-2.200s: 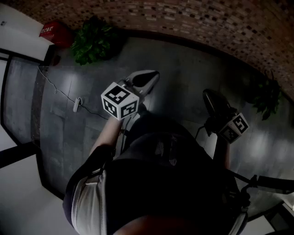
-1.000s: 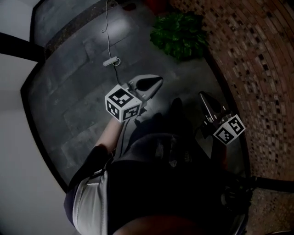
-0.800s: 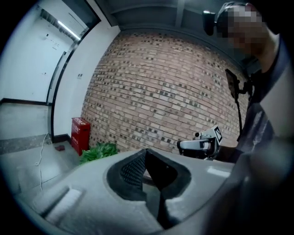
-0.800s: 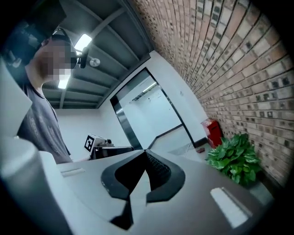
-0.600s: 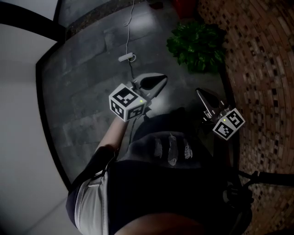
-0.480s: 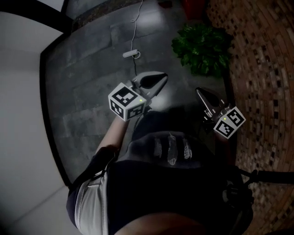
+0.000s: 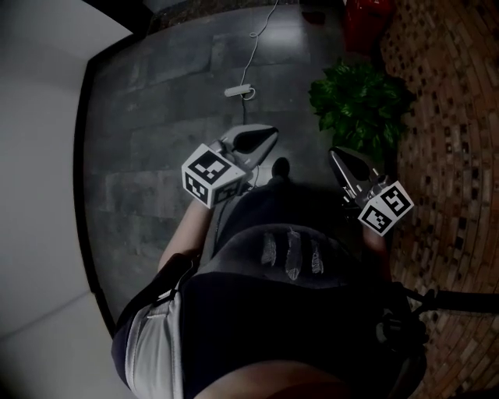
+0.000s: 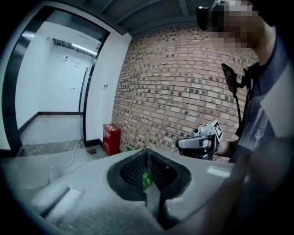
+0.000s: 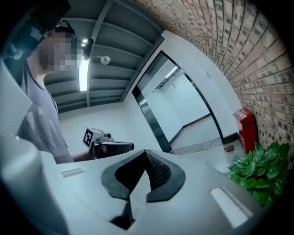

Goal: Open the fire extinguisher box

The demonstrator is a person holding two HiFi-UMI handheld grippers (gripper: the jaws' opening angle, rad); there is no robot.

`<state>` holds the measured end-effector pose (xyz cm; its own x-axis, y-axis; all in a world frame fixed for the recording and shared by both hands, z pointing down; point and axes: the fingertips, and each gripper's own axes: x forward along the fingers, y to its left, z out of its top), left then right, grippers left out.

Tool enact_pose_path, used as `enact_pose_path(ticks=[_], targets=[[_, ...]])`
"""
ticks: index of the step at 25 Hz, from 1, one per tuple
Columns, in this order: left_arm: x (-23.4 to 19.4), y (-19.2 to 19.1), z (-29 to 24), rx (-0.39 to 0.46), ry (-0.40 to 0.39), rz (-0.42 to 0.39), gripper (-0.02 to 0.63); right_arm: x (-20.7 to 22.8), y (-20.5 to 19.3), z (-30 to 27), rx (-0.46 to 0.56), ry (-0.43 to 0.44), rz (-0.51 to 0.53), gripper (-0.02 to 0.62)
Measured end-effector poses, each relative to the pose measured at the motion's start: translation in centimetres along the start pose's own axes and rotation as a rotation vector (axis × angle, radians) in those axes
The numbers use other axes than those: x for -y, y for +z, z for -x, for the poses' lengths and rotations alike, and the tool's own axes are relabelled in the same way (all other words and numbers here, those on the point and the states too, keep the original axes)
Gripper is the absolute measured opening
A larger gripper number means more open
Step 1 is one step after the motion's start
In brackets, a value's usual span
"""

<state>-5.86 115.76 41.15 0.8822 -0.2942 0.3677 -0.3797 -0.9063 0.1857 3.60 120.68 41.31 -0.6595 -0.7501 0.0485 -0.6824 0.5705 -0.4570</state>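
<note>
The red fire extinguisher box (image 7: 366,14) stands on the floor against the brick wall, far ahead at the top right of the head view. It also shows small in the left gripper view, box (image 8: 110,139), and at the right edge of the right gripper view, box (image 9: 245,128). My left gripper (image 7: 263,140) is held in front of the body, shut and empty, its jaws (image 8: 147,151) meeting along one line. My right gripper (image 7: 337,158) hangs beside it, also shut with nothing in it (image 9: 146,154). Both are well short of the box.
A green potted plant (image 7: 359,105) sits by the brick wall (image 7: 452,117) between me and the box. A white cable with a small adapter (image 7: 238,91) lies on the dark tiled floor. A white wall with a dark frame (image 7: 82,156) runs along the left.
The view has swung round: the plant has slid to the right and lower in the picture, and the red box has come into sight at the top. Both grippers stay shut before the body.
</note>
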Motion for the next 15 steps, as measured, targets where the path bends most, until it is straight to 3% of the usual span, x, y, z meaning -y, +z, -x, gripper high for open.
enact_pose_path(ticks=[7, 15], targets=[[-6.4, 2.0, -2.6, 0.069, -0.043, 0.033, -0.003, 3.2, 1.8, -4.6, -0.041, -0.057, 0.019, 0.002], [-18.6, 4.2, -1.7, 0.080, -0.089, 0.057, -0.003, 6.4, 5.5, -18.0, -0.084, -0.087, 0.111, 0.002]])
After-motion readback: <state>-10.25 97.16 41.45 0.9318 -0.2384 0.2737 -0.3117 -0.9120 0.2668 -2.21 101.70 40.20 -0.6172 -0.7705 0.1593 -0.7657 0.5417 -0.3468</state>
